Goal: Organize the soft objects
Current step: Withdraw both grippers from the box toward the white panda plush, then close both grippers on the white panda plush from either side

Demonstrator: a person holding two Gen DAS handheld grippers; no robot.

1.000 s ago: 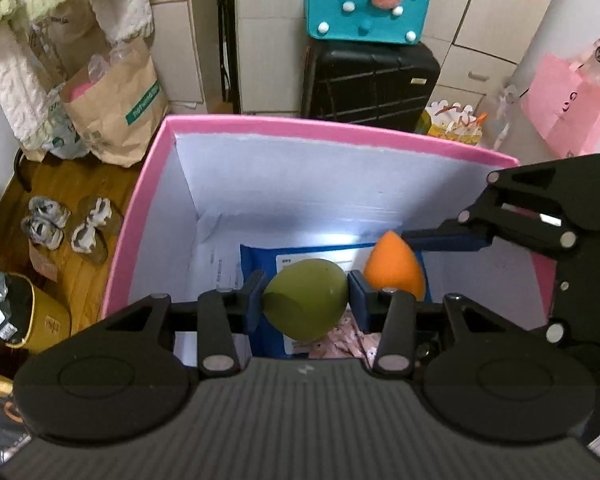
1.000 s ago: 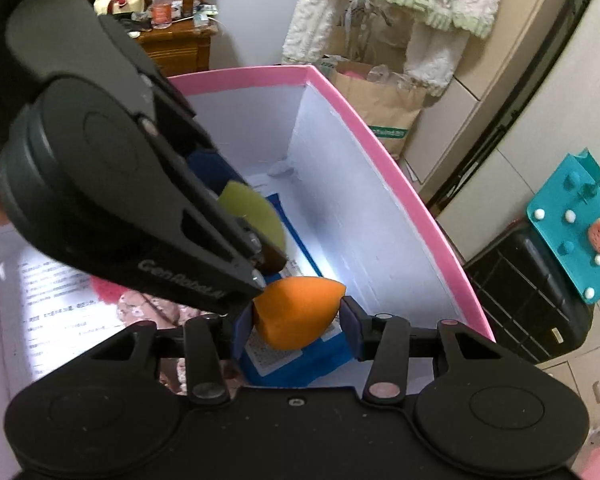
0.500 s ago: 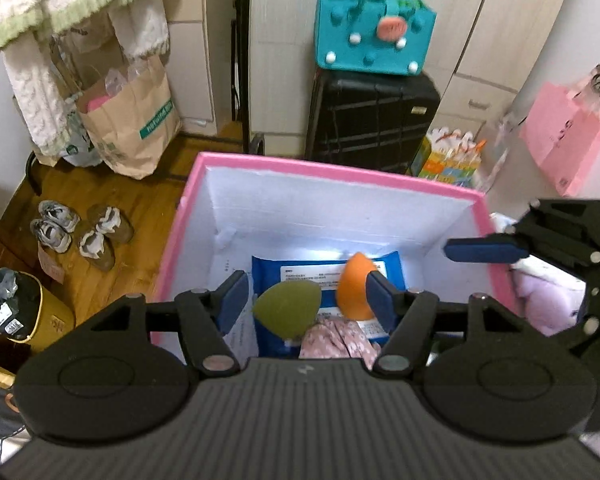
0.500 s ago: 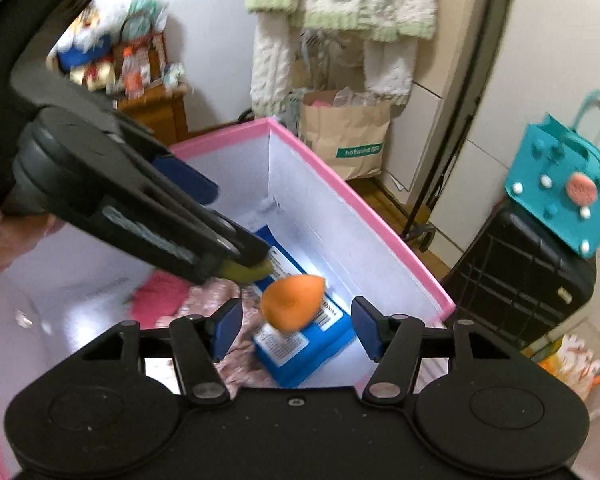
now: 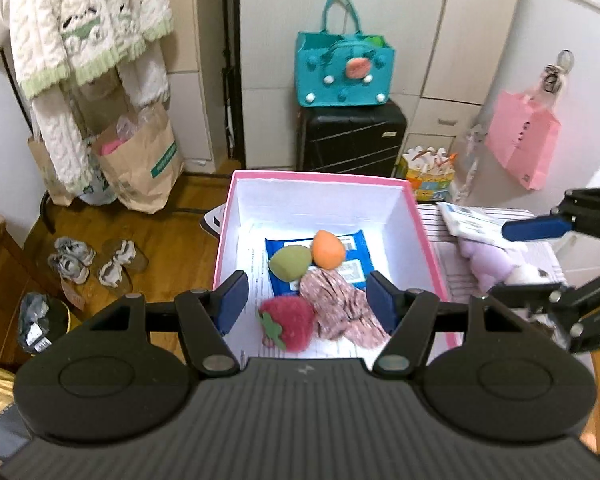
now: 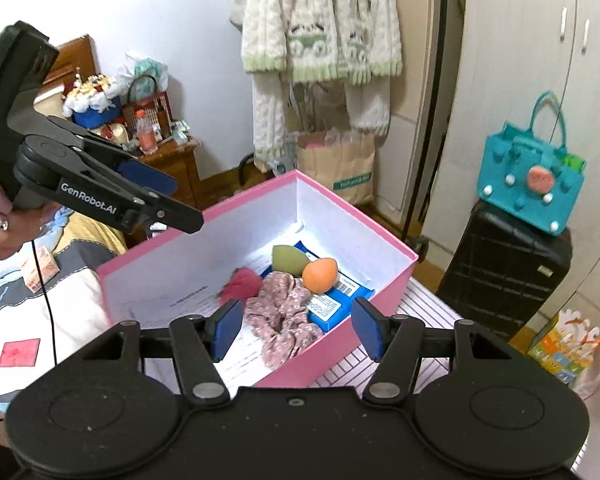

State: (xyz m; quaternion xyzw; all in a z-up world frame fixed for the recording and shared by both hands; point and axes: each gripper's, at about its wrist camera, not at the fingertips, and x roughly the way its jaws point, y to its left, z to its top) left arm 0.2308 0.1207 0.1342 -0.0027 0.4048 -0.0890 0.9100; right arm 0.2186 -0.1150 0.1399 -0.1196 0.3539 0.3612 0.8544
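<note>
Both sets of fingers stood apart and empty: the left gripper (image 5: pixel 304 306) at lower centre of its view, the right gripper (image 6: pixel 296 328) likewise. The green sponge (image 5: pixel 290 263) and orange sponge (image 5: pixel 328 249) lay touching inside the pink box (image 5: pixel 428 248), at frame centre, on a blue packet (image 5: pixel 352 268). A purple plush (image 5: pixel 486 260) lay outside, right of the box. Risk: reaching for it could snag the box wall, since that gripper hung just beside it.
</note>
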